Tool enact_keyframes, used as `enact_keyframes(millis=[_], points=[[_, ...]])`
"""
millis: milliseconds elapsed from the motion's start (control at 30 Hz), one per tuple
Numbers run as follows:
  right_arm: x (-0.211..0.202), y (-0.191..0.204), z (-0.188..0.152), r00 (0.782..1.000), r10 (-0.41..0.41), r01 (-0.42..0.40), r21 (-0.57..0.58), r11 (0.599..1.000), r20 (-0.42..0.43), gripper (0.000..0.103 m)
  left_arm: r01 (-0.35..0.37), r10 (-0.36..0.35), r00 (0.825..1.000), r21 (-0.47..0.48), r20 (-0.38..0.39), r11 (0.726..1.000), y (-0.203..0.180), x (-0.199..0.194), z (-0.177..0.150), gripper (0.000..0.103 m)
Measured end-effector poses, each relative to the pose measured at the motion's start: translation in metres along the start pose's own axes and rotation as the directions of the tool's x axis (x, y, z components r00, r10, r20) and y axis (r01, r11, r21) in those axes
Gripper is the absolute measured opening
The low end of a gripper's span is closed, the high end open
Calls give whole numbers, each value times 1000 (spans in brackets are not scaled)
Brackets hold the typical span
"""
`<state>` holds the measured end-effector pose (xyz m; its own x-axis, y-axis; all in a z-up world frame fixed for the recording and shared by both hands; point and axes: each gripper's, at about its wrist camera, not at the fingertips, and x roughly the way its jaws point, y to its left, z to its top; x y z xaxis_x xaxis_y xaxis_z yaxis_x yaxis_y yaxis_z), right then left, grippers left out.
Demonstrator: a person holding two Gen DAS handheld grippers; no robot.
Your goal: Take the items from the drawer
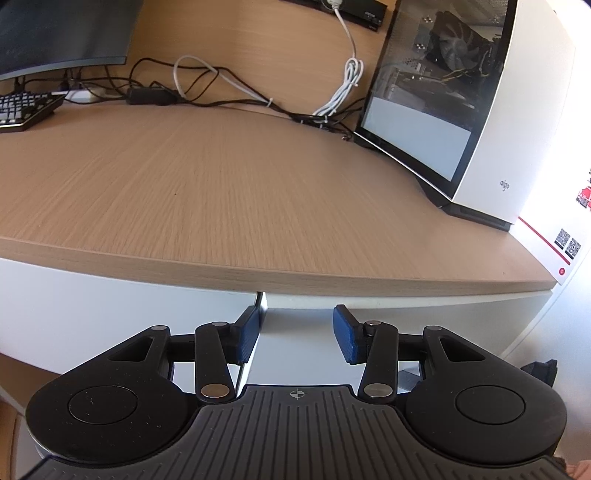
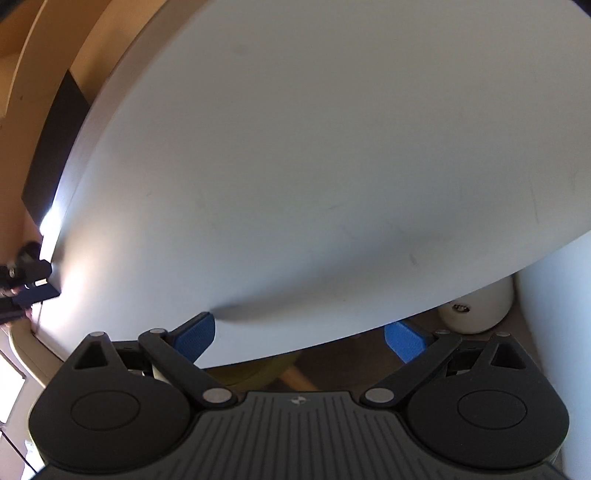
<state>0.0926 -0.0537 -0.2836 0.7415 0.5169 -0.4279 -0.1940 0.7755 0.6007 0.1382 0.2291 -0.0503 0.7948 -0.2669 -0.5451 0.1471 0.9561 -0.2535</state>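
In the left wrist view, a white drawer front sits under the wooden desk edge and stands slightly proud of the white panel to its left. My left gripper is open, its blue pads straddling that drawer front's left edge. In the right wrist view, a large white panel fills most of the frame. My right gripper is open across the panel's lower edge. Past that edge I see a white rounded container and a blurred yellowish item. The left gripper's fingers show at the far left.
On the wooden desk stand a white PC case at right, a keyboard and a monitor at the left rear, and tangled cables along the back. A white box with QR codes is at the far right.
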Motion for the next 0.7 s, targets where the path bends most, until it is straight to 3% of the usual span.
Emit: enact_keyframes(millis=[167,333,467,500,567,700], points=[[12,-11,-6,994,106,-106,3,994,18,102,8,-8,1000,7,21,1000,3,-1,-3,47],[16,-17,-11,971,238,-237,85,968,3,102,-5,3,999,45,34,999,-2,-1,-6,47],[12,0,-23,962,268,-270,-38,962,-57,102,7,-9,1000,62,28,998,-1,-1,-5,47],[10,7,-26,954,291,-297,-84,951,-71,98,8,-10,1000,64,28,998,-1,-1,-5,47],[3,26,-19,933,359,-351,-223,909,-4,93,7,-9,999,66,31,998,-2,-1,-6,47],[13,30,-10,934,351,-356,-135,925,-63,94,-1,-1,999,42,38,999,-1,-1,-7,44]])
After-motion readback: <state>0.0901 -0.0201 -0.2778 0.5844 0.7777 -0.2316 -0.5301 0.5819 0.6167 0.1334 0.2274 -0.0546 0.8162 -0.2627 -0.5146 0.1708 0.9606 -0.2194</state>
